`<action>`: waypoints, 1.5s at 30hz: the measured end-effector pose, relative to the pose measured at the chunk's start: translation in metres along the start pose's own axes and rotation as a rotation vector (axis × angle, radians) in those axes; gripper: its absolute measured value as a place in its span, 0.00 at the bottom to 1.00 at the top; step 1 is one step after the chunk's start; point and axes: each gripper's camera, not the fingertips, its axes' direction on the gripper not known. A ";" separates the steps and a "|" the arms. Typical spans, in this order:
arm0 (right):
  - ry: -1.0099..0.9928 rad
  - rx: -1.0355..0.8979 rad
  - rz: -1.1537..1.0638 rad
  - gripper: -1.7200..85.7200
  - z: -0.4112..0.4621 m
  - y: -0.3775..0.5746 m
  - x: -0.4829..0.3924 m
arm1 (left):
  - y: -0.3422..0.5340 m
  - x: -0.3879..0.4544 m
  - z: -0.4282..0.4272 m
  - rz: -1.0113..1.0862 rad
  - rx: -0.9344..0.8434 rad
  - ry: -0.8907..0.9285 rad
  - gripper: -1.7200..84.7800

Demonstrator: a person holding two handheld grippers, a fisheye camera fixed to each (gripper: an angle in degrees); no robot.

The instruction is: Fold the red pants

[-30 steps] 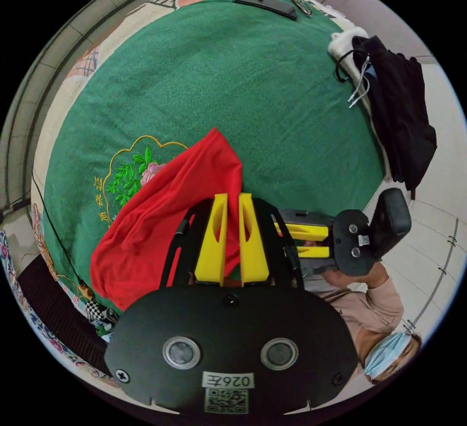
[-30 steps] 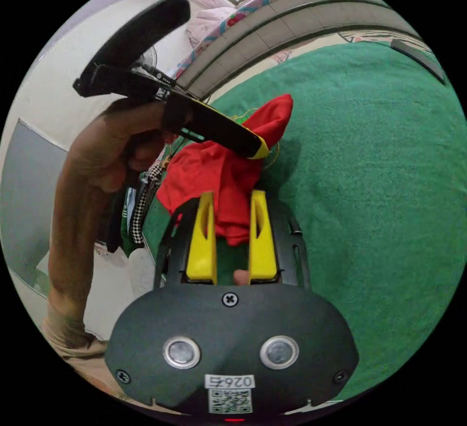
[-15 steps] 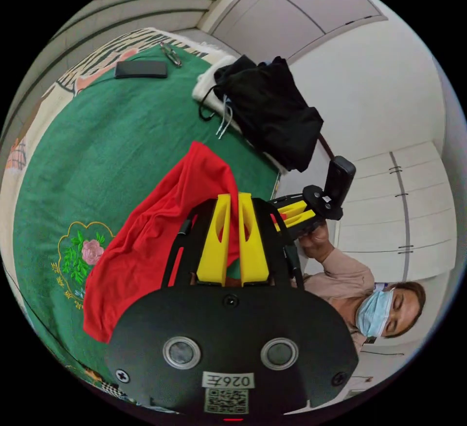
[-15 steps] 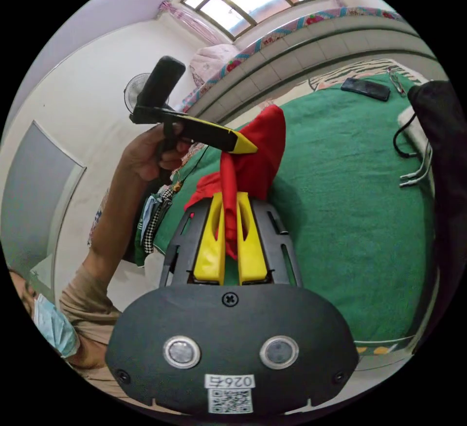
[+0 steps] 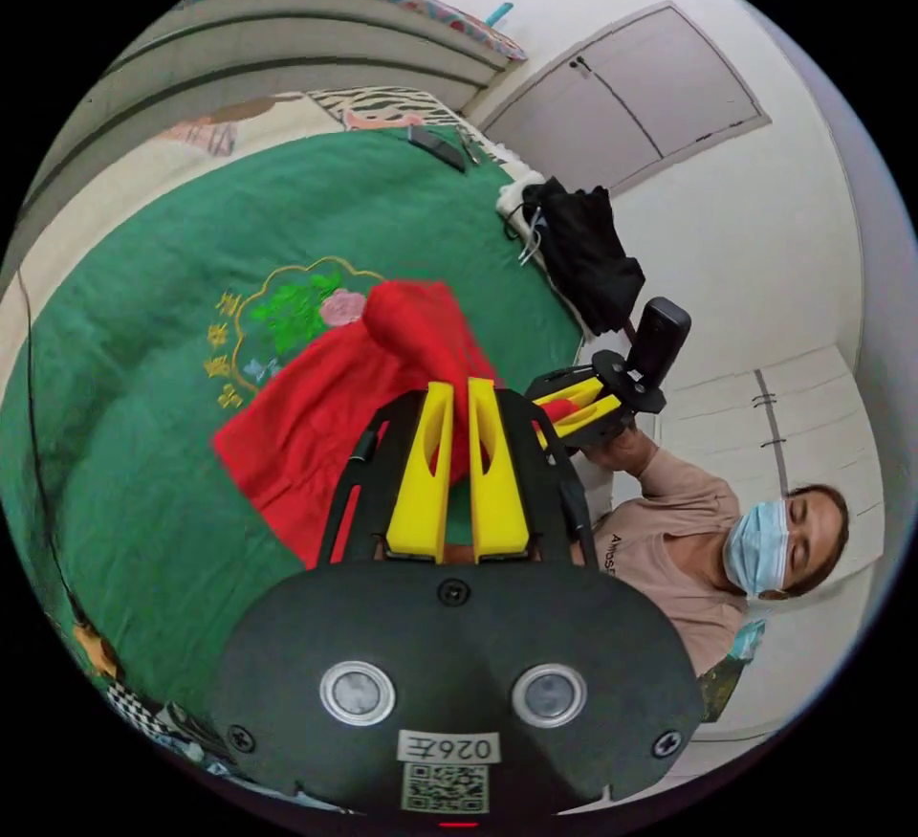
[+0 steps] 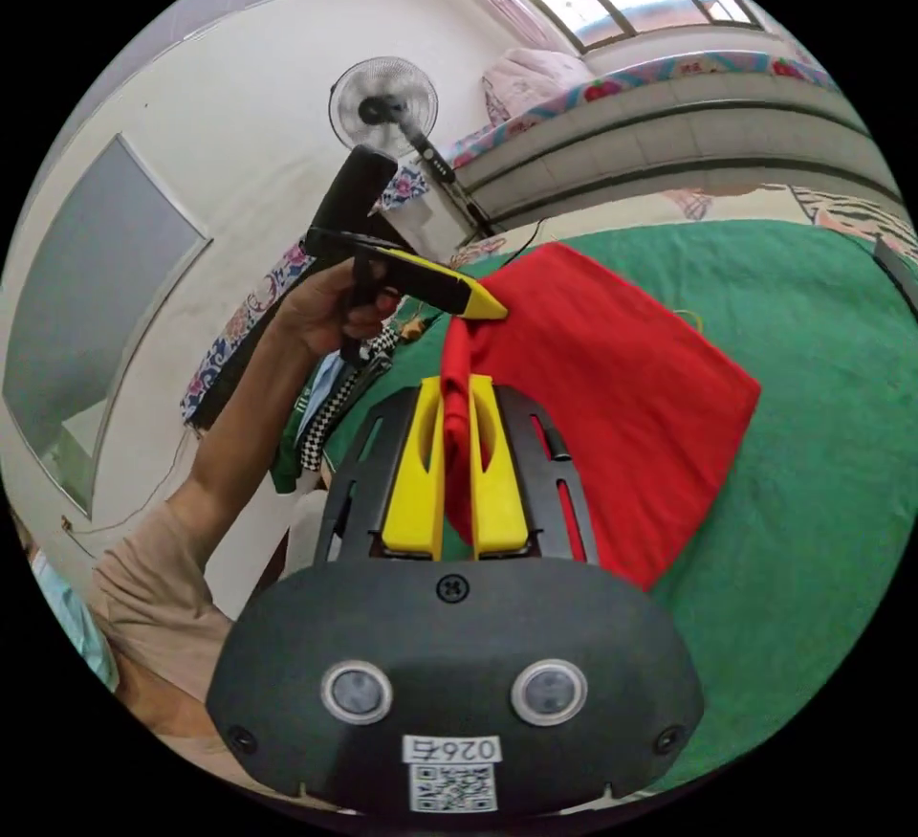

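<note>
Nearest, the left gripper [image 5: 458,387] has its yellow jaws closed on an edge of the red pants [image 5: 325,397]. The right gripper [image 6: 457,383] likewise pinches the cloth. Beyond, the pants hang spread above a green blanket [image 5: 143,454], perhaps touching it. Farther off lies black clothing [image 5: 588,253].

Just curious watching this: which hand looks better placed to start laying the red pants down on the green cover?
Probably neither alone. The left tool and right tool are both shut on the red pants, lifted above the green cover, so they would likely lower together.
</note>
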 end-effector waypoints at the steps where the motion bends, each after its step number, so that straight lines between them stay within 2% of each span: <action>1: -0.009 -0.052 -0.012 0.05 0.015 -0.005 0.000 | 0.022 -0.029 -0.003 -0.055 0.004 0.004 0.03; 3: 0.010 -0.308 -0.058 0.08 0.065 -0.016 0.004 | 0.052 -0.072 -0.002 -0.124 0.004 0.005 0.03; 4: 0.042 -0.342 -0.072 0.08 0.072 -0.016 0.005 | 0.071 -0.098 0.000 -0.163 -0.001 0.013 0.03; 6: 0.105 -0.359 -0.063 0.09 0.077 -0.010 0.013 | 0.098 -0.131 0.001 -0.209 0.029 0.047 0.03; 8: 0.034 -0.346 -0.032 0.09 0.070 -0.010 0.019 | 0.132 -0.156 -0.006 -0.198 0.189 0.188 0.02; 12: 0.065 -0.342 -0.034 0.06 0.057 -0.012 0.023 | 0.180 -0.148 -0.026 -0.161 0.407 0.128 0.01; 14: 0.113 -0.361 -0.049 0.05 0.060 -0.013 0.023 | 0.204 -0.112 -0.030 -0.069 0.558 0.013 0.01; 18: 0.293 -0.322 -0.110 0.01 0.071 -0.007 0.014 | 0.214 -0.050 -0.003 0.097 0.627 -0.213 0.01; 20: 0.411 -0.305 -0.180 0.01 0.078 -0.004 0.004 | 0.202 -0.018 0.030 0.192 0.529 -0.496 0.01; 21: 0.491 -0.311 -0.242 0.01 0.085 0.000 -0.002 | 0.198 -0.015 0.039 0.195 0.485 -0.570 0.01; 23: 0.592 -0.363 -0.315 0.01 0.099 0.006 -0.005 | 0.182 -0.021 0.078 0.162 0.266 -0.802 0.01; 24: 0.620 -0.411 -0.338 0.01 0.109 0.009 -0.002 | 0.179 -0.028 0.089 0.158 0.195 -0.825 0.01; 25: 0.622 -0.416 -0.337 0.01 0.111 0.010 0.000 | 0.182 -0.037 0.096 0.152 0.196 -0.808 0.01; 26: 0.616 -0.390 -0.317 0.01 0.107 0.009 0.002 | 0.191 -0.040 0.089 0.141 0.281 -0.774 0.01; 28: 0.567 -0.392 -0.267 0.01 0.094 0.005 0.008 | 0.192 -0.047 0.078 0.072 0.247 -0.704 0.01; 30: 0.488 -0.345 -0.196 0.01 0.065 0.000 0.020 | 0.199 -0.048 0.063 0.051 0.292 -0.715 0.01; 33: 0.425 -0.261 -0.086 0.01 0.021 0.000 0.047 | 0.220 -0.065 0.030 -0.060 0.462 -0.700 0.01; 36: 0.388 -0.225 0.054 0.03 -0.016 0.007 0.088 | 0.232 -0.112 0.013 -0.137 0.494 -0.421 0.07; 38: 0.301 -0.183 0.161 0.05 -0.040 0.015 0.115 | 0.237 -0.153 0.017 -0.214 0.501 -0.135 0.15; 41: 0.100 -0.104 0.308 0.09 -0.073 0.033 0.156 | 0.234 -0.178 0.030 -0.235 0.505 -0.017 0.20; 45: 0.054 -0.155 0.413 0.12 -0.084 0.054 0.195 | 0.218 -0.181 0.044 -0.189 0.478 -0.018 0.23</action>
